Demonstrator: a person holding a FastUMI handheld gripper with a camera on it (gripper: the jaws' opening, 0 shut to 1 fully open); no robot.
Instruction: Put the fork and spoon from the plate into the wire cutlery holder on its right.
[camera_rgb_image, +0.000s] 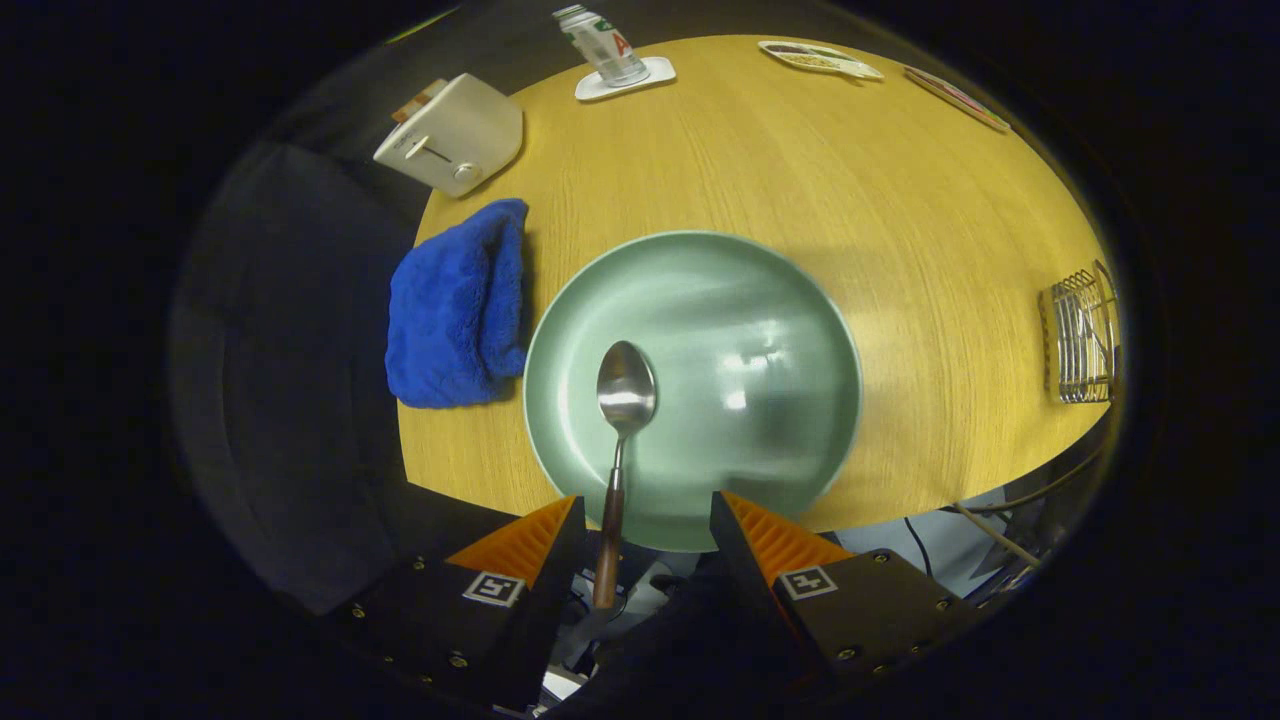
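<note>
Gripper (648, 512) jaws spread wide, grasping nothing. 2 orange ribbed fingers (520, 545) sit over near rim of green plate (770, 300).

Spoon (620, 440) lies on plate, bowl toward plate centre, brown wooden handle running back over near rim and past table edge, btwn the fingers but closer to left one. Can't tell if left pad touches handle; right pad well apart from it.

Wire cutlery holder (1082, 335) at far right of wooden table (900, 200), well apart from plate; thin rod visible inside, can't tell what it is.

Blue towel (458, 305) just left of plate, touching or nearly touching rim. White toaster (452, 135) far left. Bottle (602, 42) on white coaster (626, 78) at far edge.
</note>
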